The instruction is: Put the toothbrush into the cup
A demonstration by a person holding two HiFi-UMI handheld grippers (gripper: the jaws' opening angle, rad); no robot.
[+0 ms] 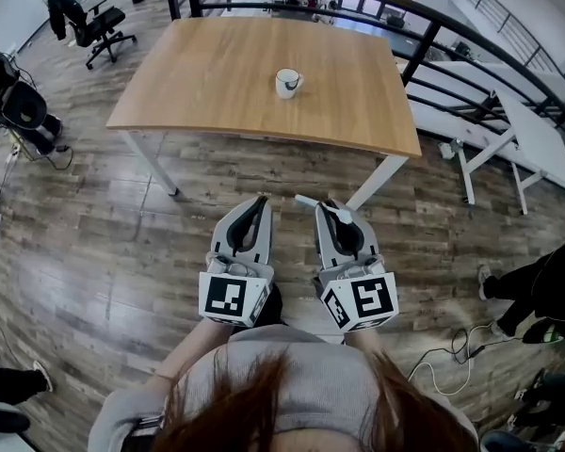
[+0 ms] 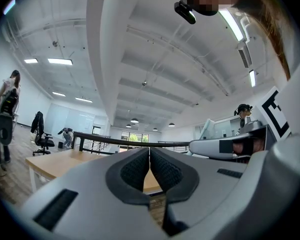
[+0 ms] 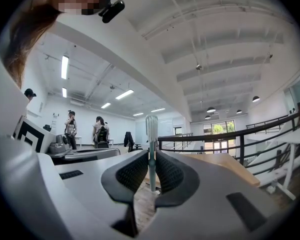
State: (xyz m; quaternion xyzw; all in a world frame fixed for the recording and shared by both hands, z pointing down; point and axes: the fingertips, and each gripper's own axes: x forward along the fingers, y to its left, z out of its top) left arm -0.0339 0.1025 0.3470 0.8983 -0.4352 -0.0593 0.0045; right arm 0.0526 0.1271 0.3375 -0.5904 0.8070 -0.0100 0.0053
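1. My right gripper (image 3: 151, 171) has its jaws closed part-way on the toothbrush (image 3: 151, 134). The pads press the thin stem from both sides, and the bristled head stands up above them. I want that squeeze firm and steady, because a stem this slim could swivel between the pads.
2. My left gripper (image 2: 149, 171) has its pads together and nothing between them. I hold it level beside the right one, out of the way.
3. The cup (image 1: 287, 83) stands upright on the wooden table (image 1: 217, 73), well apart from both grippers, with bare floor between us. So the step in hand, as I judge it, is the carry, which means walking both tools up to the near edge first.
4. The brush lies crosswise to my jaws, so over the cup I should roll my wrist until one end points straight down at the mouth.
5. I should lower it slowly along the middle of the opening. The cup looks light and could tip if I nudge its rim.
6. If it seems shaky, my left tool can rest against the cup's side.
7. I should let go only once the lower end is well inside.
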